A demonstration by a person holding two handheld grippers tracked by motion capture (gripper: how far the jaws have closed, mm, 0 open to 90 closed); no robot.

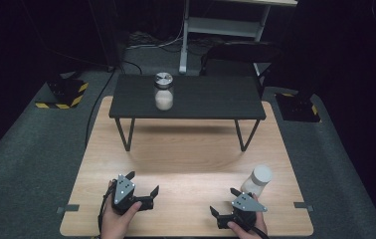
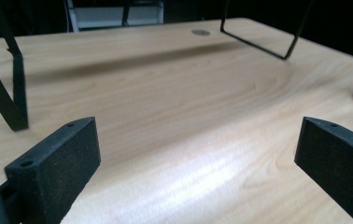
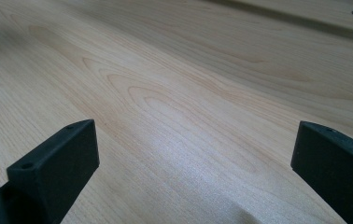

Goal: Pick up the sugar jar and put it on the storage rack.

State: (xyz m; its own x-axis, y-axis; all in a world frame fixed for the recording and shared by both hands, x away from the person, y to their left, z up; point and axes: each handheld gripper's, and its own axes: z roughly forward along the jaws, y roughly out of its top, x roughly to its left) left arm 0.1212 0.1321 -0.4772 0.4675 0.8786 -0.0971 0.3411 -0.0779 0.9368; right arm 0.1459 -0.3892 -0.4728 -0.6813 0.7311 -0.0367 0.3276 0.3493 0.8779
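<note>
Two jars [image 1: 164, 91] [image 1: 257, 180], two open-jawed grippers [image 1: 142, 183] [image 1: 225, 201].

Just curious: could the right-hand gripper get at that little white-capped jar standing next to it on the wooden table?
Probably yes. The right gripper is open and holds nothing, and the white-capped jar stands upright just beyond it on the wooden table, with nothing between them.

You find no readable text, label, brand or number anywhere here. The only signs are yellow-and-black hazard stripes: on a floor block [image 1: 65, 93] at the left of the high view, and on another block [image 1: 298, 107] at the right of it.
</note>
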